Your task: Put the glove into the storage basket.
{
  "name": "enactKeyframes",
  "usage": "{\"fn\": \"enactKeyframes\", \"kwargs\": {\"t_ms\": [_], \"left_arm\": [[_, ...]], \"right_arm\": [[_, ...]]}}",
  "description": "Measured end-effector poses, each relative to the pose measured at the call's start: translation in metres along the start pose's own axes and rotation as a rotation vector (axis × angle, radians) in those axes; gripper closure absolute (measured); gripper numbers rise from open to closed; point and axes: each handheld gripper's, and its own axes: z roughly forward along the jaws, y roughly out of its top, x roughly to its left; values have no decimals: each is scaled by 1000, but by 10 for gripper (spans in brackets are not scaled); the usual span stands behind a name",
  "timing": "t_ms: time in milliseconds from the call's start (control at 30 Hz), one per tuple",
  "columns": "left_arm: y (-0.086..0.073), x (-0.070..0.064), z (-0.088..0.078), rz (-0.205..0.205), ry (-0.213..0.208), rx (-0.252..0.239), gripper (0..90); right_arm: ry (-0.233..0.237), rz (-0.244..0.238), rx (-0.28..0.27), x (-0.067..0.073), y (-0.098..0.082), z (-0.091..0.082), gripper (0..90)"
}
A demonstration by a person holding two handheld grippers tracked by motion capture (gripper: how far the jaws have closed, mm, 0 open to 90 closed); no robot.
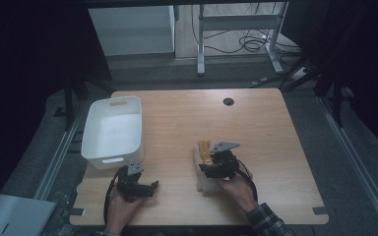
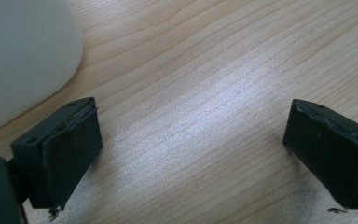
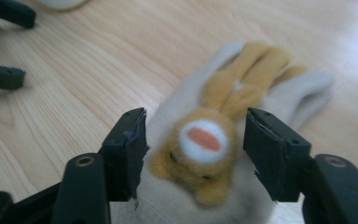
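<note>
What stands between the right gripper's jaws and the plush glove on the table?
Nothing visible does. The right gripper has its open jaws on both sides of the plush glove, which lies on the table.

A soft plush toy (image 3: 200,154) lies flat on the wooden table (image 1: 187,123), right of the table's middle and toward its near edge. Its body is pale cream fabric, and on top sits a tan animal face with a white muzzle and an orange-red mouth patch. Two long tan ears stretch away toward the far side. In the high view the toy (image 1: 203,150) shows as a cream shape with a tan-orange far end.
</note>
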Motion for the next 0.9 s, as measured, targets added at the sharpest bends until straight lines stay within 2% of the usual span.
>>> {"fn": "enactKeyframes", "kwargs": {"t_ms": [67,100,233,333,433,467,533,567,600,633,733,900], "left_arm": [[0,0,0,0,0,0,42],[0,0,0,-1,0,-1,42],[0,0,0,-3,-1,0,42],[0,0,0,-3,-1,0,42],[0,0,0,-5,-1,-2,42],[0,0,0,-5,-1,-2,42],[0,0,0,-3,-1,-1,42],[0,0,0,-3,-1,-1,42],[0,0,0,-3,-1,-1,42],[0,0,0,-3,-1,0,42],[0,0,0,-2,0,0,42],[0,0,0,-2,0,0,42]], "right_arm": [[-3,-3,-9,0,2,-4,385],[1,-1,-31,-3,4,-12,383],[-11,-4,-45,-8,5,-22,397],[-28,-3,-45,-16,2,-32,477],[-34,16,-30,-28,-11,-41,599],[-34,16,-30,-28,-11,-41,599],[-27,34,-21,-33,-20,-44,667],[-12,38,-8,-36,-29,-45,727],[-12,38,-8,-36,-29,-45,727],[-1,46,2,-38,-37,-45,776],[27,47,10,-38,-49,-46,810],[47,33,24,-33,-64,-44,804]]}}
